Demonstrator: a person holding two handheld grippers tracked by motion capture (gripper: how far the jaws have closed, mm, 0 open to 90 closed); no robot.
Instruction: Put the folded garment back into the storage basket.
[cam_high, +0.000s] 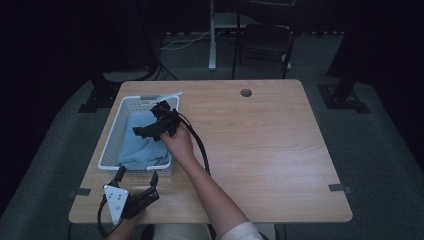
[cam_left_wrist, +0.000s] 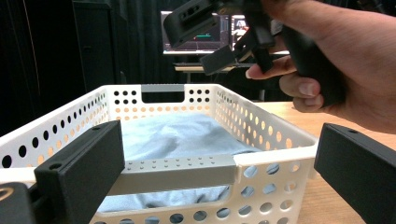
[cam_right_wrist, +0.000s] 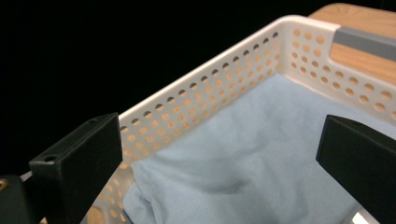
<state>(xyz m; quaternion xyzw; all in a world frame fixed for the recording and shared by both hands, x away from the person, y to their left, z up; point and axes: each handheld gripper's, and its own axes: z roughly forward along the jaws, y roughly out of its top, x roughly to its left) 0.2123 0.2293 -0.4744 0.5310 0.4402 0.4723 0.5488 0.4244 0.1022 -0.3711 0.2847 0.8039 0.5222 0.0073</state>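
The wooden table (cam_high: 260, 150) carries everything here, and its right half and near edge lie bare apart from a small round grommet (cam_high: 245, 92) near the far edge and a dark tape mark (cam_high: 340, 188) near the near right corner. A second tape mark (cam_high: 80, 192) sits at the near left corner. Beyond the far edge a dark chair (cam_high: 264, 42) and a pale stand leg (cam_high: 213, 35) rise from the floor, well apart from the work.

A white perforated basket (cam_high: 112, 137) lies along the table's left edge, its long sides running from near to far, with grey handle strips at both short ends. A light blue cloth (cam_high: 142, 145) lies bunched inside it and covers most of its floor; in the right gripper view the cloth (cam_right_wrist: 243, 158) reaches up against the perforated wall (cam_right_wrist: 205, 93).

The right gripper (cam_high: 152, 122) hangs over the far part of the basket, above the cloth, its jaws spread wide with nothing between them; whether they touch the fabric is hard to tell in the dim high view. The right hand (cam_high: 179, 142) and its cable cross the basket's right rim.

The left gripper (cam_high: 137, 175) sits at the near left corner of the table, just beside the basket's near short end, jaws wide apart and empty. In its own view the near rim (cam_left_wrist: 182, 170) stands between the jaws and the cloth (cam_left_wrist: 177, 133), and the right hand (cam_left_wrist: 336, 60) looms above the far side.
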